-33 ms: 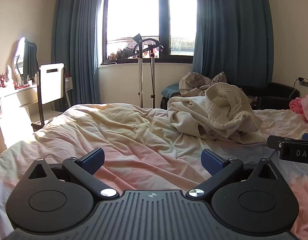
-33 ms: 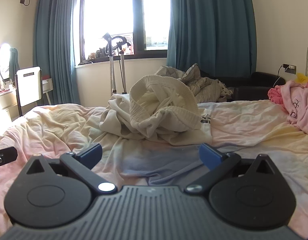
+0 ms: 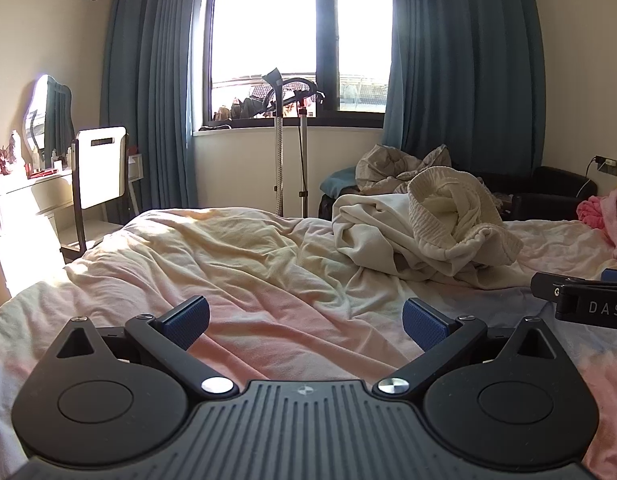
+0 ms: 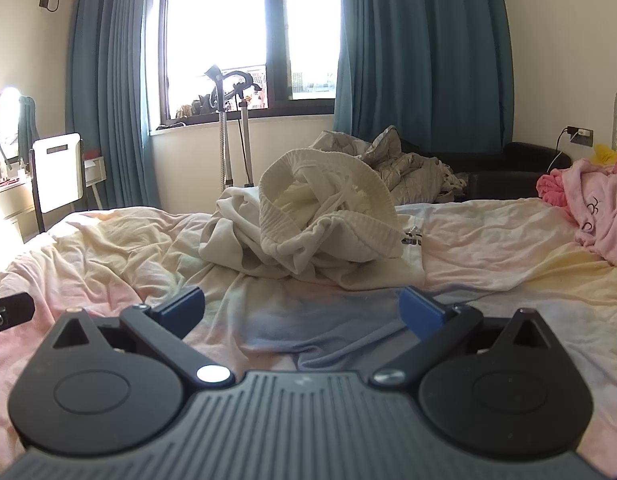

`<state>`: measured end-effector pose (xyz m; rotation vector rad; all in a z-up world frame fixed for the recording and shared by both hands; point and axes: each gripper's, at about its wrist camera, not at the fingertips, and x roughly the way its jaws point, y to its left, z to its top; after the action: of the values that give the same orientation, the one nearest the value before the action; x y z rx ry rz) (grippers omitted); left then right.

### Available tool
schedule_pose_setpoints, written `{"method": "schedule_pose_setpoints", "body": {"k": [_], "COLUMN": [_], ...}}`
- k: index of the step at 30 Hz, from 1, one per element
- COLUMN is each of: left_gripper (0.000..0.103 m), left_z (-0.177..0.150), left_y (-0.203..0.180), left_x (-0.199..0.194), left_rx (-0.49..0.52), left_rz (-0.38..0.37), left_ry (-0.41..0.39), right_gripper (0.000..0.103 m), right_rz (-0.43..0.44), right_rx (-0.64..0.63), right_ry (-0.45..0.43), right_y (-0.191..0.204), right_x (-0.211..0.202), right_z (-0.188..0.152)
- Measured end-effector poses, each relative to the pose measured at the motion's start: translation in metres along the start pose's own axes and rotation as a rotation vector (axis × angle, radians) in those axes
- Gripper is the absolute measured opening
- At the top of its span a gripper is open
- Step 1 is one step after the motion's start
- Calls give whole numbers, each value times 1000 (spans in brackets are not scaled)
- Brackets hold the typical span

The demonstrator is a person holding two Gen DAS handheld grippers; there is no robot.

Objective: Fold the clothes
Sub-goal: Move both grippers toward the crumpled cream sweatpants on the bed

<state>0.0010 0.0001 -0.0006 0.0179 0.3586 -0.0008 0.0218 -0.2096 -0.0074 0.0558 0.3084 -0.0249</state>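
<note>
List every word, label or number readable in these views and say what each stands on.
"DAS", cut off by the frame edge: white letters on the black right gripper seen from the left wrist.
Dark print on the crumpled cream garment: too small to read.
Dark marks on the pink garment: unreadable.

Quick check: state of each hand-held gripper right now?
Left hand-held gripper: open, holding nothing, above the bedsheet.
Right hand-held gripper: open, holding nothing, short of the cream garment.

A crumpled garment heap (image 4: 308,220) lies on the bed (image 4: 488,248); pink clothing (image 4: 596,208) lies to its right, a window (image 4: 248,40) behind.
</note>
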Motion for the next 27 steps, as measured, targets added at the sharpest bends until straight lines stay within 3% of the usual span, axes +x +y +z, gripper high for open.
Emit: {"method": "schedule_pose_setpoints", "body": {"k": [5,27], "left_gripper": [103,103], "left_z": [4,-3], "left_y": [-6,-3], "left_x": [-5,0], "left_rx": [24,28], "left_rz": [11,12], "left_ry": [-29,-25], "right_gripper": [103,103], "right_rz": [10,10], "right_rx": [27,33], "right_ry": [16,12], "right_y": [-2,-1], "right_x": [6,3], "right_z": [-1,0]}}
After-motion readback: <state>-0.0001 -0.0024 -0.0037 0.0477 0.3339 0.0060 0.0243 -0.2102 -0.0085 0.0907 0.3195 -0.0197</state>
